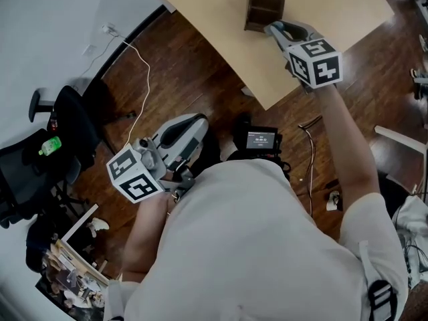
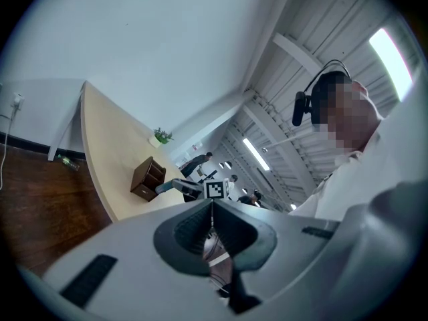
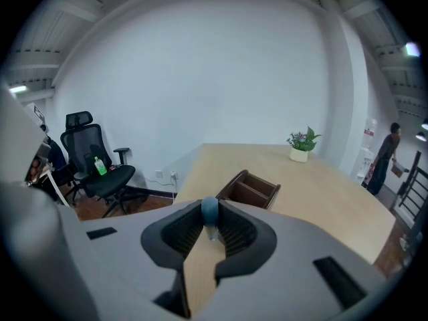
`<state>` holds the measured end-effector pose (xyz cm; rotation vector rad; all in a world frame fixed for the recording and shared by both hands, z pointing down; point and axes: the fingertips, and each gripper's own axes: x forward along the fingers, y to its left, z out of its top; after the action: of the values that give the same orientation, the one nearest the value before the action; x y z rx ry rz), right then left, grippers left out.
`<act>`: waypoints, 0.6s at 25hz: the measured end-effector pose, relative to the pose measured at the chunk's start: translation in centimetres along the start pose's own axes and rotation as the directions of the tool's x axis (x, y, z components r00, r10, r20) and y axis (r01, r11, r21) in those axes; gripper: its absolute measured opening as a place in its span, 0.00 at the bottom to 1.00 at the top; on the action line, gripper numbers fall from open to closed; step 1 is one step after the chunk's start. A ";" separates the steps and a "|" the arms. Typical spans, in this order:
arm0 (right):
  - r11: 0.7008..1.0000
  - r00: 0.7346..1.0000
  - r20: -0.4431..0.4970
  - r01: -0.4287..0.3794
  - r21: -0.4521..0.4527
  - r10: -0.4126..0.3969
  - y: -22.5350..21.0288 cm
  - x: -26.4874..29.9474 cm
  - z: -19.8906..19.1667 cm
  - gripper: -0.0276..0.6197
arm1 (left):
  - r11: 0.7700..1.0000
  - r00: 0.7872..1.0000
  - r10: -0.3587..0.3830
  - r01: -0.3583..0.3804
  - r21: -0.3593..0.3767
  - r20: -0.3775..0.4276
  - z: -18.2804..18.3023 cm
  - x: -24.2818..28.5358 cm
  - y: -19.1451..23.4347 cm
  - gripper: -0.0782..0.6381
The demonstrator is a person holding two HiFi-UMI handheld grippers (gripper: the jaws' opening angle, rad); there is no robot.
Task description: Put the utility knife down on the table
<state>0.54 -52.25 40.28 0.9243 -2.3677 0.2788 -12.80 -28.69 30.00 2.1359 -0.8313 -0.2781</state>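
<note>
- The right tongs (image 1: 277,31) reach out over a pale wooden counter (image 1: 321,5), at the far right of the head view.
- Its jaws stand narrow and grip the utility knife (image 3: 209,209). The knife's rounded blue-grey end shows between the jaw tips, with a short metal part just below it.
- The knife is in the tongs, over the counter near its near edge, and is not lying on the surface.
- A dark brown wooden organiser box (image 1: 265,5) with open compartments stands on the counter just beyond the right tongs' tips.
- The left tongs (image 2: 212,206) have their jaw tips pressed together with nothing between them.
- The left tongs are held close to the person's body over the dark wood floor (image 1: 200,65), well apart from the counter.
- A small potted plant (image 3: 302,144) sits at the far end of the counter.
- A black office chair (image 3: 93,172) with a green bottle (image 3: 99,166) on its seat stands at the left by the white wall.
</note>
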 end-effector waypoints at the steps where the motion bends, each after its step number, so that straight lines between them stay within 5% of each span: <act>1: 1.000 1.000 -0.004 0.002 -0.003 -0.002 -0.3 0.4 0.0 0.15 | 1.000 1.000 0.002 -0.002 0.000 0.000 0.0 0.1 0.0 0.11; 15: 0.996 0.997 -0.071 0.021 -0.084 -0.027 -2.4 4.2 -0.1 0.15 | 1.000 0.999 0.031 -0.031 -0.003 0.020 0.9 -0.8 -0.3 0.11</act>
<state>-0.32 -56.28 42.72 0.8890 -2.2828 0.1994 -13.67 -28.61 29.12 2.1192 -0.8736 -0.2847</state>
